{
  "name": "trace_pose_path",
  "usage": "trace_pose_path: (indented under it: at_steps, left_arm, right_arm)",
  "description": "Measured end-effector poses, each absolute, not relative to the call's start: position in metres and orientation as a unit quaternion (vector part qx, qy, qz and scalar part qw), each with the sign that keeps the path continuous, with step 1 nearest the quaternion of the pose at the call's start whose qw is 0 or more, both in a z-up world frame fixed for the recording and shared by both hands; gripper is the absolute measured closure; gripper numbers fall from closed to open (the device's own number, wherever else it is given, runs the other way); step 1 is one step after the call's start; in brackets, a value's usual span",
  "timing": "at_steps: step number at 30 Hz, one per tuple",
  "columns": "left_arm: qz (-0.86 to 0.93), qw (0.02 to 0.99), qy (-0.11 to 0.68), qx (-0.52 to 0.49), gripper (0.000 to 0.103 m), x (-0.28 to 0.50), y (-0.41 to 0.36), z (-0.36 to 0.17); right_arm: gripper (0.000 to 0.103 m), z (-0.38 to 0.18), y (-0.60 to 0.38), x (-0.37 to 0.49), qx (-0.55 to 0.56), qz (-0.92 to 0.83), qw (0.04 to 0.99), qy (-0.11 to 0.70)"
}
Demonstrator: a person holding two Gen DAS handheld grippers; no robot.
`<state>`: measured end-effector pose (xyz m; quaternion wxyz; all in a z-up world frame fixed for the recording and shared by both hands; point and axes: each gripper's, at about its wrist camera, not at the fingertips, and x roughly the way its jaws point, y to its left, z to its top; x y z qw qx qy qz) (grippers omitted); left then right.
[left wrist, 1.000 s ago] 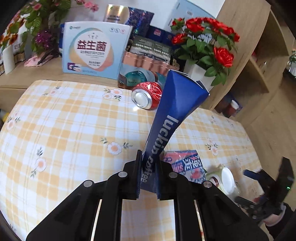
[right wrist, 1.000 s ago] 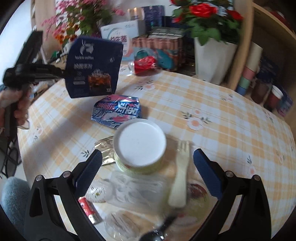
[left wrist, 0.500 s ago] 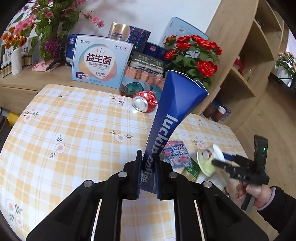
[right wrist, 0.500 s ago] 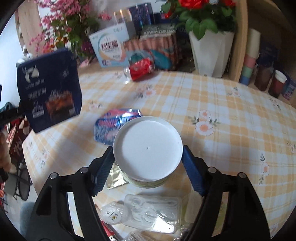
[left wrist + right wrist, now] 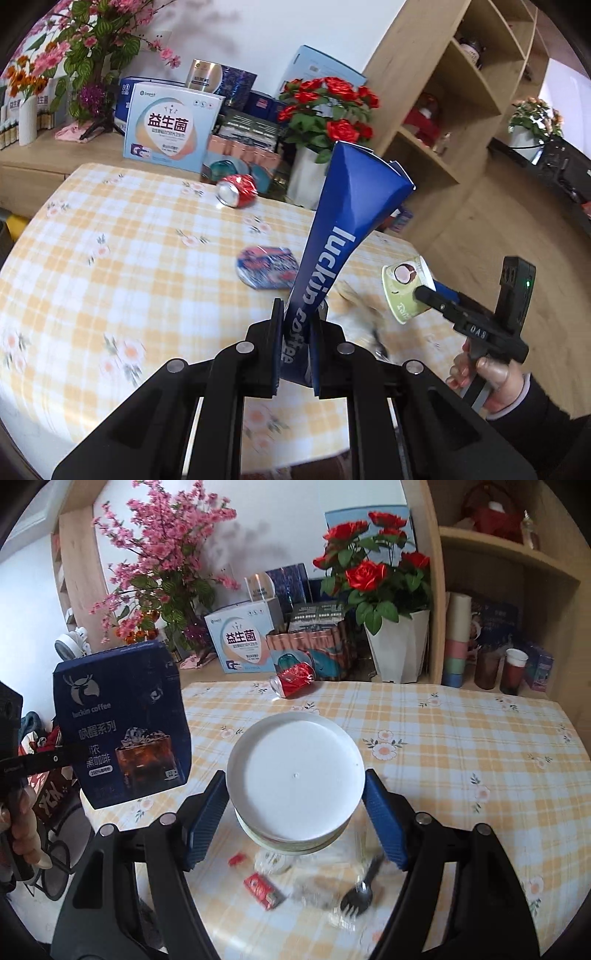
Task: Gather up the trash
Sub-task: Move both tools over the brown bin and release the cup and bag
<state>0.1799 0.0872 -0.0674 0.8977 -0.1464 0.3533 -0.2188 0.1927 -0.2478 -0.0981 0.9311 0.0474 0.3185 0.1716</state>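
Note:
My left gripper (image 5: 297, 350) is shut on a blue Luckin coffee box (image 5: 343, 229) and holds it upright above the table; the box also shows at the left of the right wrist view (image 5: 123, 723). My right gripper (image 5: 295, 808) is shut on a green cup with a white lid (image 5: 293, 775), lifted off the table; the cup shows in the left wrist view too (image 5: 404, 293). A crushed red can (image 5: 236, 190) lies at the table's far edge. A blue-pink wrapper (image 5: 266, 266) lies mid-table.
Under the cup lie a black fork (image 5: 360, 890), a red packet (image 5: 262, 886) and clear plastic scraps (image 5: 269, 860). Boxes (image 5: 170, 131) and a white rose pot (image 5: 397, 646) stand behind the yellow checked table (image 5: 110, 258). Wooden shelves (image 5: 443, 110) stand to the right.
My right gripper closed around the lidded cup and lifted it off the table. My left gripper rose and pulled back with the coffee box.

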Motion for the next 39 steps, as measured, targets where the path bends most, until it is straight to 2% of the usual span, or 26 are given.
trace_pose_path:
  at_steps: [7,14,24,25,28,34,39]
  left_arm:
    - [-0.223,0.888,0.356,-0.187,0.091,0.115,0.071,-0.069]
    - [-0.214,0.901,0.336,-0.17,0.091,0.05,0.06,-0.065]
    - [-0.216,0.895,0.339,-0.193,0.091,0.002,0.069,-0.076]
    - [-0.216,0.894,0.341,-0.193,0.091,0.0,0.069,-0.078]
    - [-0.215,0.894,0.342,-0.194,0.091,-0.004,0.071,-0.079]
    - [-0.217,0.896,0.34,-0.184,0.091,-0.012,0.067,-0.078]
    - [-0.226,0.891,0.352,-0.176,0.091,-0.013,0.058,-0.085]
  right_arm:
    - [0.03,-0.115,-0.261,0.11,0.079,0.155,0.929,0.327]
    - [0.03,-0.143,-0.259,0.041,0.061,0.153,0.92,0.356]
    - [0.029,-0.177,-0.232,-0.002,0.031,0.178,0.897,0.404]
    - [0.028,-0.177,-0.23,-0.003,0.032,0.181,0.895,0.406]
    - [0.014,-0.173,-0.224,-0.007,0.029,0.187,0.897,0.399]
    - [0.006,-0.147,-0.231,-0.007,0.026,0.164,0.92,0.355]
    - [0.006,-0.129,-0.253,-0.007,0.042,0.13,0.937,0.321]
